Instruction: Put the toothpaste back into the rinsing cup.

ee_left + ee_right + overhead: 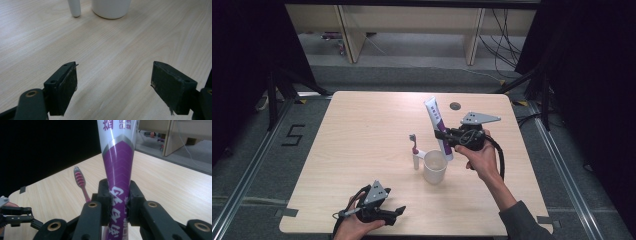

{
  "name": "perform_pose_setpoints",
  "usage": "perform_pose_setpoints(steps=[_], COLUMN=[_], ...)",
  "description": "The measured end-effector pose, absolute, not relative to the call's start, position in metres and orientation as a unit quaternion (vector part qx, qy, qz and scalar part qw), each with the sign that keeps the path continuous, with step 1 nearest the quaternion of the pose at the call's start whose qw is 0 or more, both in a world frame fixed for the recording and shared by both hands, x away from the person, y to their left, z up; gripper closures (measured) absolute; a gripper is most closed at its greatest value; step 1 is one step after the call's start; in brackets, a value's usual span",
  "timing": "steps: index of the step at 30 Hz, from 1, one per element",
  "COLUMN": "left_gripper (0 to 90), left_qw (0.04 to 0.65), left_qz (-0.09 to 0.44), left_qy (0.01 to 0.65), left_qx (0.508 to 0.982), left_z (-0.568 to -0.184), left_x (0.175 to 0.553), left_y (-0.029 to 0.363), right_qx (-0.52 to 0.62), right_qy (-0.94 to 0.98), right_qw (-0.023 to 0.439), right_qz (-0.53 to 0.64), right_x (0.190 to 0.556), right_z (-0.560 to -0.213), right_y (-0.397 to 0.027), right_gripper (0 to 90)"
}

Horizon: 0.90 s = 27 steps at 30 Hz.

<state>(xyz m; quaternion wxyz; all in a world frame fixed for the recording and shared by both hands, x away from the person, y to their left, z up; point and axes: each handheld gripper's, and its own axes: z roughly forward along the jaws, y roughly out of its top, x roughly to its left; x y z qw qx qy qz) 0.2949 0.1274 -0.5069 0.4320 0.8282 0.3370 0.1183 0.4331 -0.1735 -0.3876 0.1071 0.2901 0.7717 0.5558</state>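
A white and purple toothpaste tube (438, 122) is held tilted above the table, its flat end up and away from me. My right gripper (451, 136) is shut on the tube's purple lower part (118, 170), the pads pressing it from both sides (119, 192). Just below and left of it stands a white cup (434, 166). A toothbrush with a pink head (414, 142) stands upright by the cup's left side (80, 181). Near the front edge my left gripper (396, 212) rests open with nothing between its jaws (113, 72), pointing at the cup (111, 8) and the brush's white handle (74, 7).
The pale wooden table (362, 135) has a small round hole (455, 106) near its far edge. Black curtains hang on both sides, and wooden furniture legs (347, 35) and cables stand on the floor beyond. My left gripper (22, 216) appears low at the left of the right gripper view.
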Motion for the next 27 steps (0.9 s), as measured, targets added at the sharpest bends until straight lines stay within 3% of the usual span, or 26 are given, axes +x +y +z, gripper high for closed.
perform_pose_setpoints(steps=[27], left_gripper=[20.7], left_qw=[0.43], left_qz=[0.121], left_qy=[0.337], left_qx=[0.829], left_z=[-0.507], left_x=[0.294], left_y=[0.127], right_qx=[0.287], right_qy=[0.786], right_qw=[0.086], right_qz=[0.54], right_x=[0.425], right_z=[-0.421], right_y=[-0.156], right_gripper=[76.6])
